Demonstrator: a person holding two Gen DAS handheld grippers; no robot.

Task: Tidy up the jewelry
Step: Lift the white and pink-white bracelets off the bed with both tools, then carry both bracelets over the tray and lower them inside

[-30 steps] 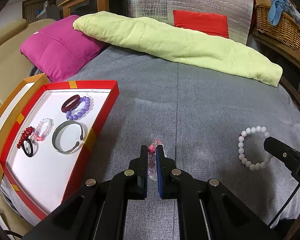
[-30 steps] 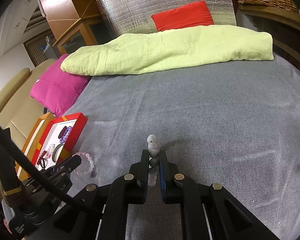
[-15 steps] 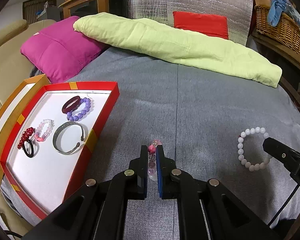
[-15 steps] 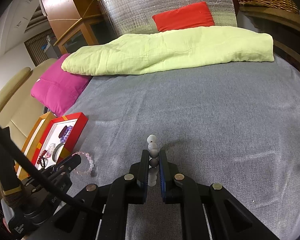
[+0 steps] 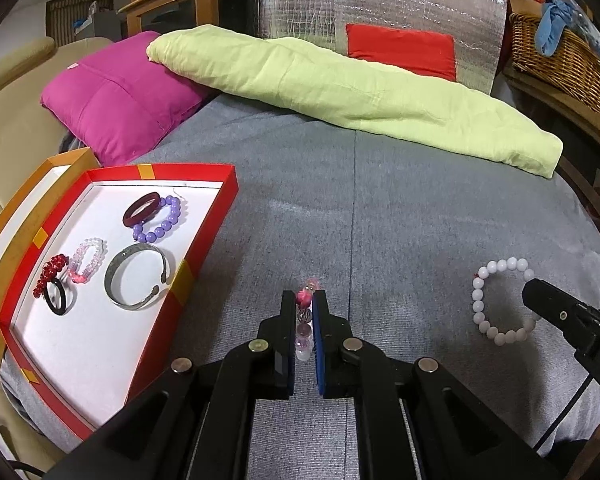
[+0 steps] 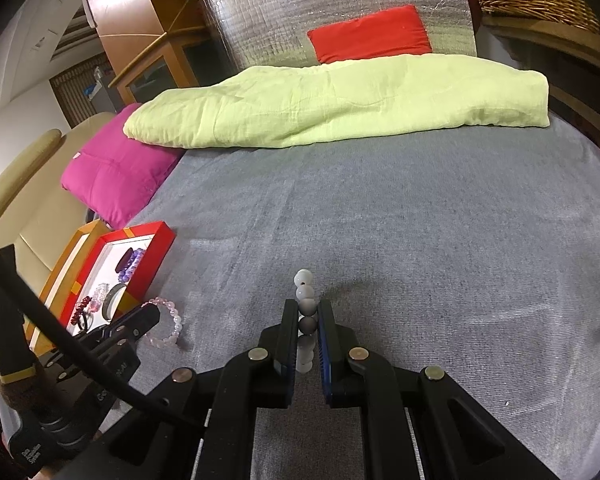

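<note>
My left gripper (image 5: pixel 303 305) is shut on a pink bead bracelet (image 5: pixel 304 312), held edge-on just above the grey bedspread; it also shows in the right wrist view (image 6: pixel 165 322). My right gripper (image 6: pixel 308 314) is shut on a white bead bracelet (image 6: pixel 305 292), seen as a hanging ring in the left wrist view (image 5: pixel 500 304). The red box with a white floor (image 5: pixel 204 248) lies to the left and holds a dark red bangle (image 5: pixel 141 209), purple beads (image 5: pixel 162 226), a silver cuff (image 5: pixel 138 276), a pale pink bracelet (image 5: pixel 87 260) and a red-and-black piece (image 5: pixel 52 284).
A green blanket (image 5: pixel 340 92), a magenta cushion (image 5: pixel 116 96) and a red cushion (image 5: pixel 400 50) lie at the far end of the bed. A wicker basket (image 5: pixel 560 56) stands at the right. A beige seat (image 5: pixel 12 120) is left of the box.
Both grippers have stayed shut on their bracelets and risen slightly. The white bracelet has drifted a little up and right in the left wrist view.
</note>
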